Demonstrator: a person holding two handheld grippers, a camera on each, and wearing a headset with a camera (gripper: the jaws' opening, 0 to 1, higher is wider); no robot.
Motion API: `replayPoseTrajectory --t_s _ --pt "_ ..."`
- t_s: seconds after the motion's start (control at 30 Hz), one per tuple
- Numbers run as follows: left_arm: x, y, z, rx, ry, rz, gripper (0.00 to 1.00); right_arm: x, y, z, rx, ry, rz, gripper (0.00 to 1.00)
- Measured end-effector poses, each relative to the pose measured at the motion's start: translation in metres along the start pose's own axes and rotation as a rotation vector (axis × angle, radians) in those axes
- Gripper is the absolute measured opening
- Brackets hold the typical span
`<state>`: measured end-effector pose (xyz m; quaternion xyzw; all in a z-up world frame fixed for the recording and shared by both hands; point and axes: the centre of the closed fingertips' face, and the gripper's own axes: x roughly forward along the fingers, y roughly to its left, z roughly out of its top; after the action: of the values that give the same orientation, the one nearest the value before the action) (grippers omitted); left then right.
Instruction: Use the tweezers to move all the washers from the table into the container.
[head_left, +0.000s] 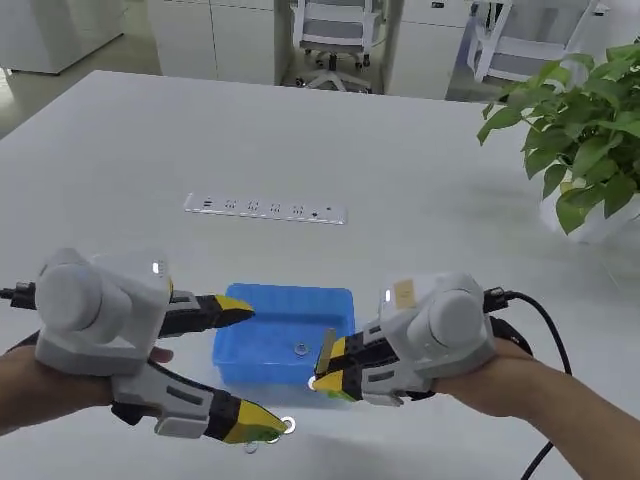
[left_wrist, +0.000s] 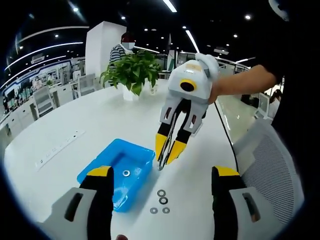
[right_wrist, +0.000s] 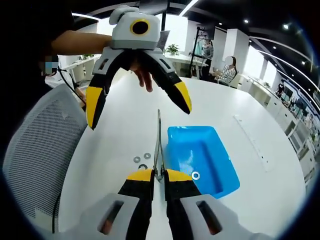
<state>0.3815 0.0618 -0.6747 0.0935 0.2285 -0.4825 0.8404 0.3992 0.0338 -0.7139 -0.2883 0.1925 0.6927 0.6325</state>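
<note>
the right tool (right_wrist: 159, 175) is clenched on a pair of thin metal tweezers (right_wrist: 159, 140), its yellow-tipped jaws pressed against the tweezers' sides. the tweezers reach forward from the jaws and run just beside one long wall of a shallow blue rectangular plastic container (right_wrist: 200, 150). i cannot tell whether their tips carry anything.

the container sits near the front edge of the pale grey worktop (head_left: 400, 150), the edge closest to the person. one small silver metal washer (right_wrist: 195, 175) lies flat on the container's floor.

a cluster of loose silver washers (left_wrist: 163, 200) lies on the worktop just outside the container, between it and the front edge. four of them can be counted in the left gripper view.

the left tool (head_left: 255, 370) is released, its jaws spread wide and grasping nothing. it faces the right tool from the container's other side. in the head view one of its jaw tips is by the container's far left corner, and the other is down by the loose washers at the front edge.

a white power strip (head_left: 265, 210) lies flat nearer the middle of the worktop. a green leafy potted plant (head_left: 585, 120) stands at the right edge.
</note>
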Motion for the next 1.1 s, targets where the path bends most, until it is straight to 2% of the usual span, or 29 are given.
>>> replayPoseTrajectory --t_s 0.3,0.5,0.77,1.1 --pt "-0.011 -0.002 -0.001 -0.030 -0.018 0.040 0.99 -0.004 -0.014 0.021 -0.024 -0.022 -0.003 0.09" --pt "-0.019 -0.001 -0.004 -0.051 -0.023 0.062 0.99 -0.002 -0.028 0.031 -0.038 -0.038 -0.013 0.09" --pt "-0.025 0.003 -0.004 -0.056 -0.036 0.088 0.99 0.007 -0.045 0.035 -0.054 -0.043 -0.014 0.09" --pt "-0.026 0.008 -0.007 -0.061 -0.034 0.095 0.99 0.025 -0.061 0.028 -0.061 -0.033 -0.006 0.09"
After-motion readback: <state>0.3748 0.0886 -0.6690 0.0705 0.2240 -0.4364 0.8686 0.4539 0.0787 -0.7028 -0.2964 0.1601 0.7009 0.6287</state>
